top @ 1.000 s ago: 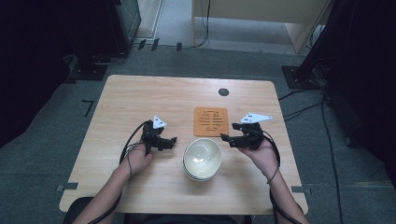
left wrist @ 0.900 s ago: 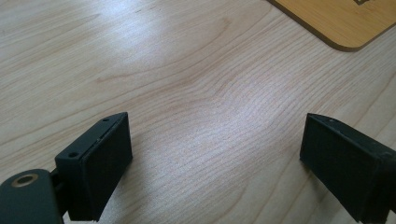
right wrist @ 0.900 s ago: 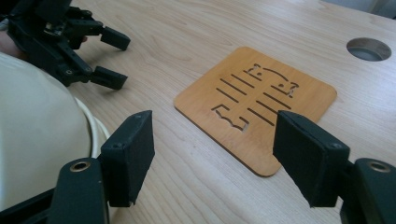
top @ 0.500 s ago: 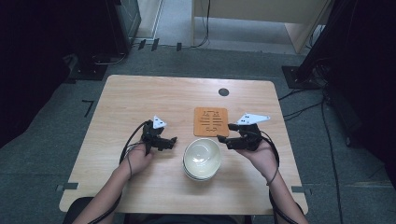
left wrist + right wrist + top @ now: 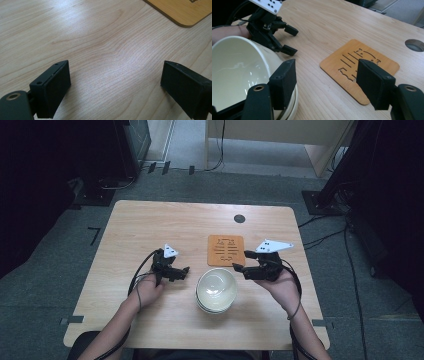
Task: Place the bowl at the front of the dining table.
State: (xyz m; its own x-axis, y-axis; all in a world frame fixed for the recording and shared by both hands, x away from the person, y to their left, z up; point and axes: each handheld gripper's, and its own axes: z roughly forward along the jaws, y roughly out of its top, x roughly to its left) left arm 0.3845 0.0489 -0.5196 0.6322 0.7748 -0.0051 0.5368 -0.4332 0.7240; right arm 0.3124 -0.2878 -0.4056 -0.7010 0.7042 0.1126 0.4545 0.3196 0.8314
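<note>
Near the front edge of the wooden worktop (image 5: 150,225) we see a stack of cream bowls (image 5: 216,290), sitting roughly midway between the two hands. Just beyond the bowls, toward the far side, lies a flat orange-brown mat (image 5: 226,250) with cut-out lines in it, close to the bowls but apart from them. Farther back and a little right of the mat is a small round dark hole (image 5: 239,218) in the worktop.

To the left of the bowls we find the left gripper (image 5: 181,272), held low over the wood and pointing right toward the bowls. Its jaws stand wide apart with nothing between them; in the left gripper view we look down at bare wood grain, with a corner of the mat at the top right.

On the right side we see the right gripper (image 5: 239,270), pointing left, its tips just beside the far right rim of the bowls. Its jaws are also spread and hold nothing. In the right gripper view one of its jaws stands in front of the bowls' rim and the other in front of the mat, but we cannot tell whether either touches.

Both forearms come in from the near edge, and a cable (image 5: 137,275) loops from the left gripper.
</note>
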